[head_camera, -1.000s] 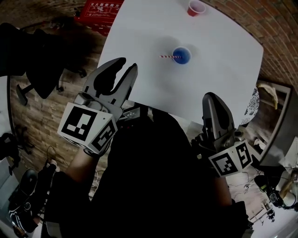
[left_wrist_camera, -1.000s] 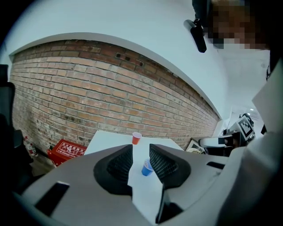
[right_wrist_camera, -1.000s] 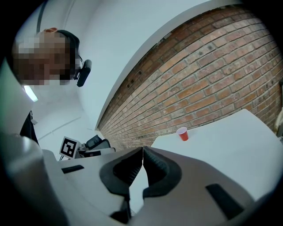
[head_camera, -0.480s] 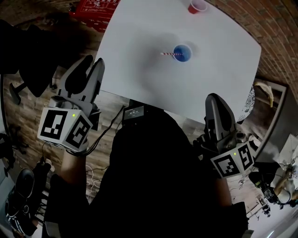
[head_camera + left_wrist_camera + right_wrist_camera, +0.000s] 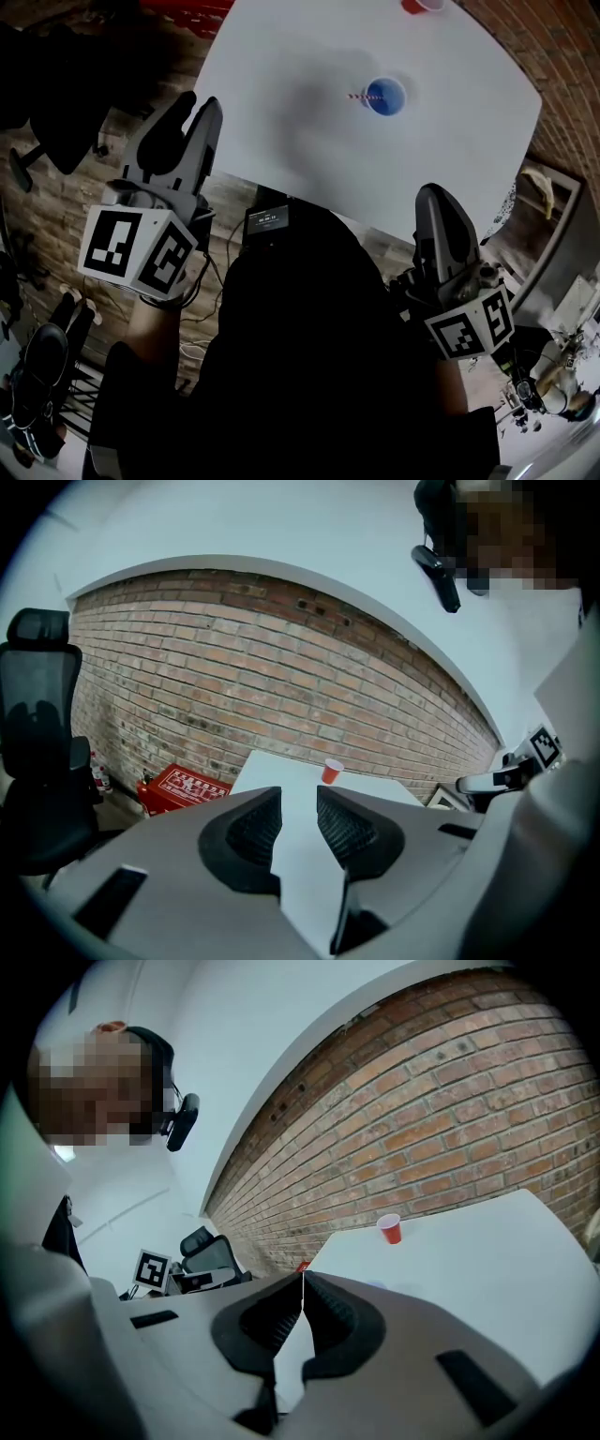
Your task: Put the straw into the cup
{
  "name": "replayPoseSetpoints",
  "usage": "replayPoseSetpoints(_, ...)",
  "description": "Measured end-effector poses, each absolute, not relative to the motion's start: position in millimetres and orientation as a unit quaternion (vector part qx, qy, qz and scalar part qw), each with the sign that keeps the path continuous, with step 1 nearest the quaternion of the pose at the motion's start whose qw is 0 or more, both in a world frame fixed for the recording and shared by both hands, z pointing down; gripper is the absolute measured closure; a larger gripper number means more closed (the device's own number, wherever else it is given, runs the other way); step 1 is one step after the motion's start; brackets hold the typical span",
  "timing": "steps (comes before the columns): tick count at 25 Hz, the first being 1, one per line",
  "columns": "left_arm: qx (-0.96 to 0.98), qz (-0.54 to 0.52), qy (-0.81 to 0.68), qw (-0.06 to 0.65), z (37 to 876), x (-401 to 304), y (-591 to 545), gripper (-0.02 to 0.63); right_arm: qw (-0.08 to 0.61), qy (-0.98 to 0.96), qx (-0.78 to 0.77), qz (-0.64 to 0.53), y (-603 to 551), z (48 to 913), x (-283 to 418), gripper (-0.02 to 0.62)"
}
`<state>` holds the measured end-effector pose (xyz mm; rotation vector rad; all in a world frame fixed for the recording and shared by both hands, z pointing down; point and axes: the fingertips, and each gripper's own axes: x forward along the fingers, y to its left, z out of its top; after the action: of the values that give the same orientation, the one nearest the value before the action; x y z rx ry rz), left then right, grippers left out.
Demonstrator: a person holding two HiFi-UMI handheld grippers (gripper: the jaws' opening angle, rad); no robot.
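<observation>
Grey jaws of the left gripper (image 5: 199,103) stand slightly apart and empty, raised beside the table (image 5: 281,122) at ten o'clock. The right gripper (image 5: 434,195), at five o'clock, is closed tip to tip on nothing. The blue cup (image 5: 386,96) sits at one o'clock, and the striped straw (image 5: 361,96) pokes out of it toward nine. Both gripper views catch only the red cup (image 5: 332,772) (clipped at twelve in the head view).

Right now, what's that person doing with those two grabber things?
A person holds a tool in each hand, both back from the white table. The left tool is open and empty, the right tool shut and empty. The red-and-white striped straw already leans in the blue plastic cup on the table. A red plastic cup stands at the far edge.
</observation>
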<state>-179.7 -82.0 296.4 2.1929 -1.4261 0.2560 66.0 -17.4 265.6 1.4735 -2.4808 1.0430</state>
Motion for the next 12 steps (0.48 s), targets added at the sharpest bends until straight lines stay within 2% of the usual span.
replayPoseSetpoints(12, 0.871, 0.059, -0.429, 0.234, 206, -82, -68, 0.480, -0.019, -0.807, 0.492, 0.326, -21, 244, 86, 0.568)
